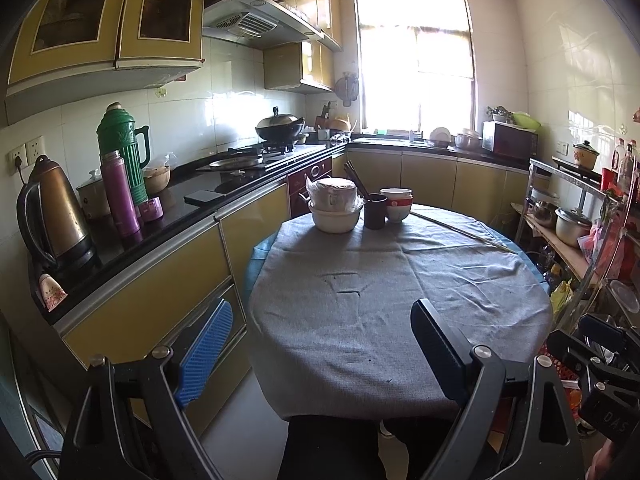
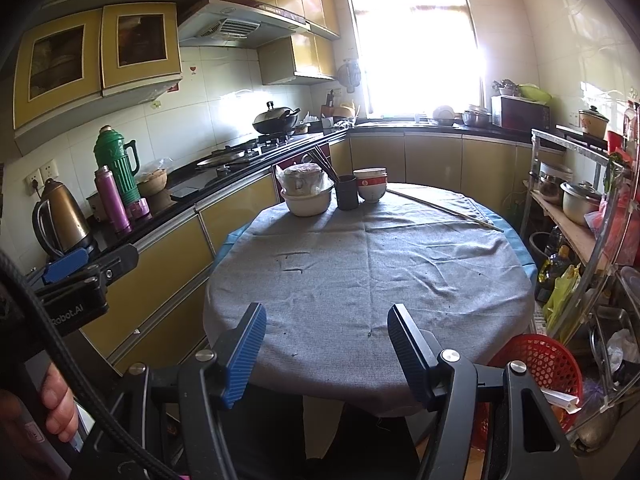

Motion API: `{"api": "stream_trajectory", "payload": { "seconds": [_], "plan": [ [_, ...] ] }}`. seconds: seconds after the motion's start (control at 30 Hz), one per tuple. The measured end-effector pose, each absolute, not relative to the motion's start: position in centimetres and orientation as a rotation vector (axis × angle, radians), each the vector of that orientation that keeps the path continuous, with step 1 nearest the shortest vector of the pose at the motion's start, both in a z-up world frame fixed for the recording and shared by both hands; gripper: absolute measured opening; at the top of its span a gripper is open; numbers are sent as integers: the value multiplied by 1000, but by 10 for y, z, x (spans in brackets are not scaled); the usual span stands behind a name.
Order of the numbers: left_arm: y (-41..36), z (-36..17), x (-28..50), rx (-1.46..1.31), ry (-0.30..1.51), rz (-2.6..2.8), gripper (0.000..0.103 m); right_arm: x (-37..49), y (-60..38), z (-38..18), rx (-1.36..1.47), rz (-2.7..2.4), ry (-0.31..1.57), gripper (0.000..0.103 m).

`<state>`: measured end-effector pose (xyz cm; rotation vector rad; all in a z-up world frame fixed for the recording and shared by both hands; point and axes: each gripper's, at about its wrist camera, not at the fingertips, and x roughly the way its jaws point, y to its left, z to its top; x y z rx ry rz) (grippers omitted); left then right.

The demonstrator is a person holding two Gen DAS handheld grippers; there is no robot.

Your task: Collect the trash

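Both tongs, left gripper and right gripper, hang open and empty over the table's near edge (trash specks ahead; red basket right of table, nearer the right hand).

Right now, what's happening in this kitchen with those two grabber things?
A person is holding a grabber in each hand at the near edge of a round table covered by a grey cloth. The left gripper and the right gripper are both open and hold nothing. At the far side of the table sit a wrapped bowl, a dark cup and stacked bowls. A red basket stands beside the table. No trash has been picked up yet.
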<state>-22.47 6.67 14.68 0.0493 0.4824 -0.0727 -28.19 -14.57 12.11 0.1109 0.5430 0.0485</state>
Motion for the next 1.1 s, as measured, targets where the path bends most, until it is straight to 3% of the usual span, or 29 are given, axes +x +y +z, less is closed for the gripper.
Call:
{"api": "stream_trajectory", "payload": {
  "seconds": [1.1],
  "plan": [
    [63, 131, -200, 77, 541, -12, 91, -251, -157, 112, 166, 73, 566, 67]
  ]
}}
